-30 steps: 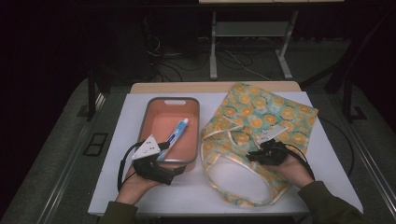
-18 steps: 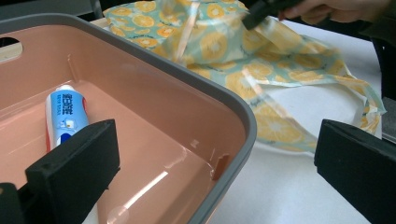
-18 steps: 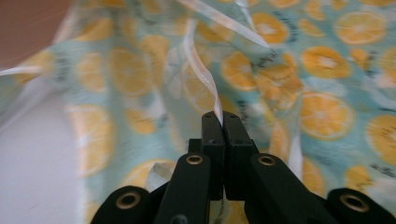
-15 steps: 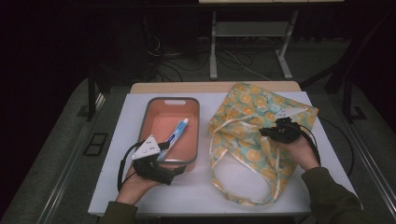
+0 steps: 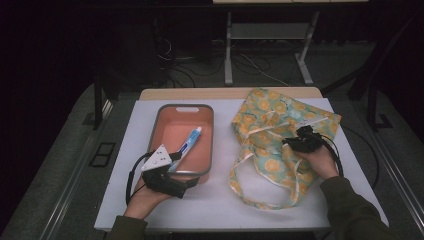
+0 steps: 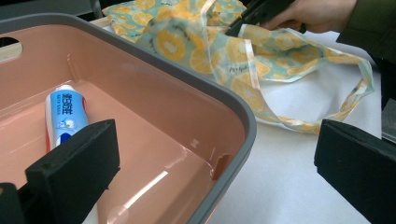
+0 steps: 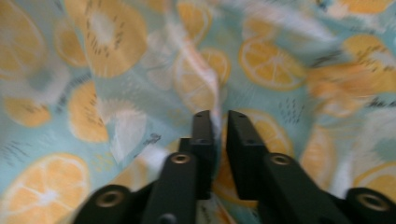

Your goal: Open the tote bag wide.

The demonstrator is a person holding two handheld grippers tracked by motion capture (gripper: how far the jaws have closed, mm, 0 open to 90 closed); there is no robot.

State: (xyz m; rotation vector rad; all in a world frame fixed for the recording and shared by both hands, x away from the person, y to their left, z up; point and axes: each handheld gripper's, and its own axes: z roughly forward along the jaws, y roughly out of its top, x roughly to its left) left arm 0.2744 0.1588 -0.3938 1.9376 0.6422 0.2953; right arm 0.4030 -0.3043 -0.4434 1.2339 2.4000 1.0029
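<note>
A fruit-print fabric bag (image 5: 272,112) lies on the right of the white table, bunched up around my right gripper (image 5: 291,143). In the right gripper view, its jaws (image 7: 221,119) stand a narrow gap apart with a fold of the bag (image 7: 107,56) between them; they have just been opening. A blue and white toothpaste tube (image 5: 187,145) lies in the pink tray (image 5: 182,106). My left gripper (image 5: 190,179) rests open at the tray's near right corner. In the left gripper view (image 6: 215,154), one jaw is inside the tray (image 6: 233,107) near the tube (image 6: 65,114) and the other is over the table.
The bag's long handle loop (image 5: 260,202) trails toward the near table edge. Beyond the table's far edge are a metal stand's legs (image 5: 229,55) and cables on a dark floor. Bare white tabletop (image 5: 220,200) lies between tray and bag.
My right gripper moved away from the near edge with the bag's fabric, bunching the bag up. Its jaws now show a small gap. The left gripper stayed put.
</note>
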